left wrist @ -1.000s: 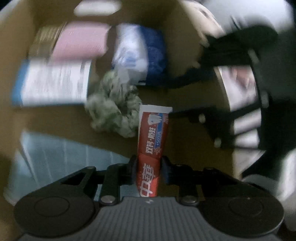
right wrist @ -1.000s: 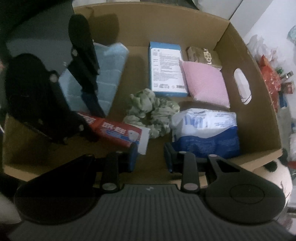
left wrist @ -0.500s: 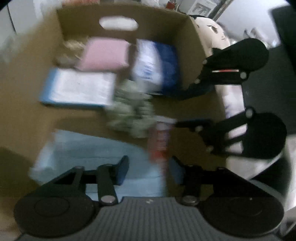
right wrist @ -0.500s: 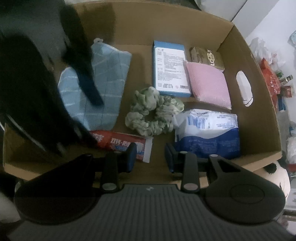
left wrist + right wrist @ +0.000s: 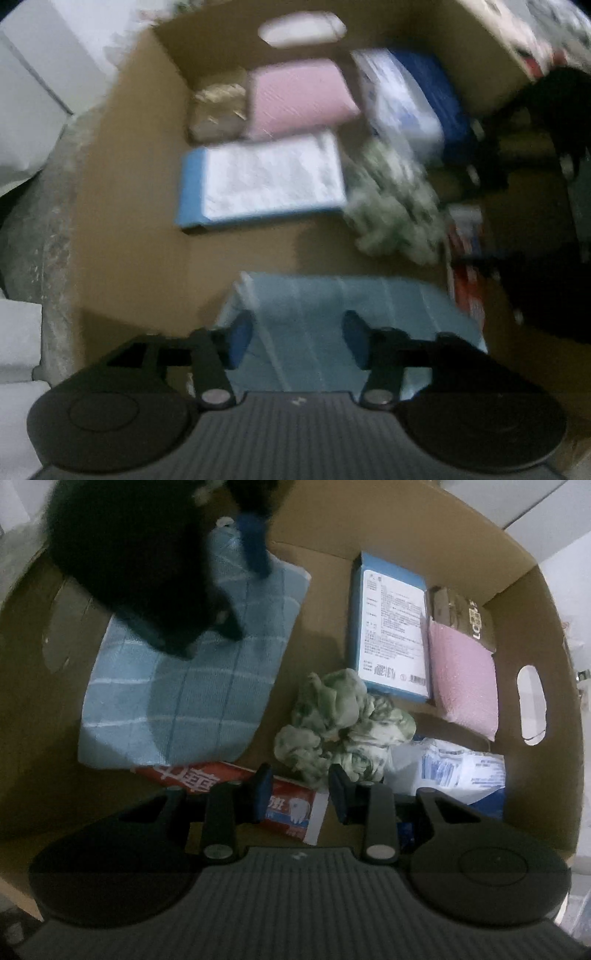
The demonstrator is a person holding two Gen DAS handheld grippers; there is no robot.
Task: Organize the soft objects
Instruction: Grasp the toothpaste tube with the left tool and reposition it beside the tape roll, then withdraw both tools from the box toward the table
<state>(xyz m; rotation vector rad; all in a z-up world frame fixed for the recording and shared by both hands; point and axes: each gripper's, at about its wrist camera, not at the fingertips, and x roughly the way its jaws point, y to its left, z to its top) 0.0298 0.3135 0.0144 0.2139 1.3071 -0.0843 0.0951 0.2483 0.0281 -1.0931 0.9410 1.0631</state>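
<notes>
Nearest, left tongs [image 5: 291,341] spreading wider, empty, above folded pale-blue checked cloth [image 5: 184,686]; right tongs [image 5: 301,794] slightly parted, pinching nothing, over red-and-white toothpaste tube [image 5: 236,788]; risked snagging the crumpled green scrunchie [image 5: 343,722] beyond, lying loose mid cardboard box [image 5: 424,528].

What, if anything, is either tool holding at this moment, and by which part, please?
Nothing is held: the left tool, jaws opening, is empty above the blue cloth; the right tool is empty too.
</notes>
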